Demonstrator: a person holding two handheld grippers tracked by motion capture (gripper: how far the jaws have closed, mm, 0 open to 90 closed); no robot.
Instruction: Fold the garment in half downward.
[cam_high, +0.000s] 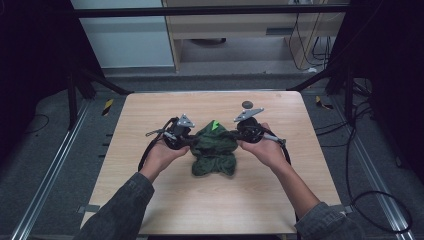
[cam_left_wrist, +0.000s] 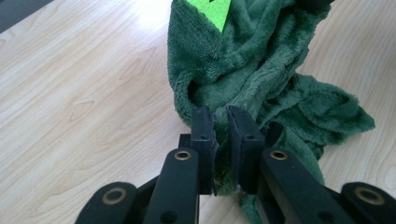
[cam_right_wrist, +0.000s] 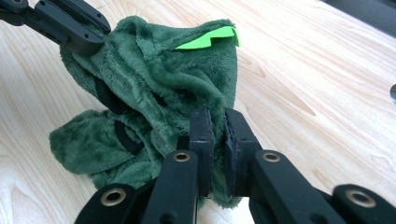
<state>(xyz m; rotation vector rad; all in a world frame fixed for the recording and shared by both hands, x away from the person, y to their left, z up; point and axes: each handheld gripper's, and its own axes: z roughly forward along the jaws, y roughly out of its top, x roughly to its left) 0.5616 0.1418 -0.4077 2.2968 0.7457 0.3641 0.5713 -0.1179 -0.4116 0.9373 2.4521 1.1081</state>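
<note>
A light wooden table (cam_high: 150, 200) spreads beneath and around the grippers. A small dark round disc (cam_high: 247, 104) lies on it just beyond the right gripper, toward the far edge. Past the far edge, well beyond both grippers, stands a pale cabinet (cam_high: 225, 25) with cables (cam_high: 305, 35) hanging at its right. Grey floor (cam_high: 40, 145) with metal rails (cam_high: 47, 185) runs out to the left of the left gripper

I see a dark green plush cloth (cam_high: 215, 148) with a bright green tag (cam_high: 215, 125) at its top, bunched and deeply creased, lifted at both sides and sagging onto the table (cam_high: 150, 107) near its middle, its lower folds resting on the wood.
</note>
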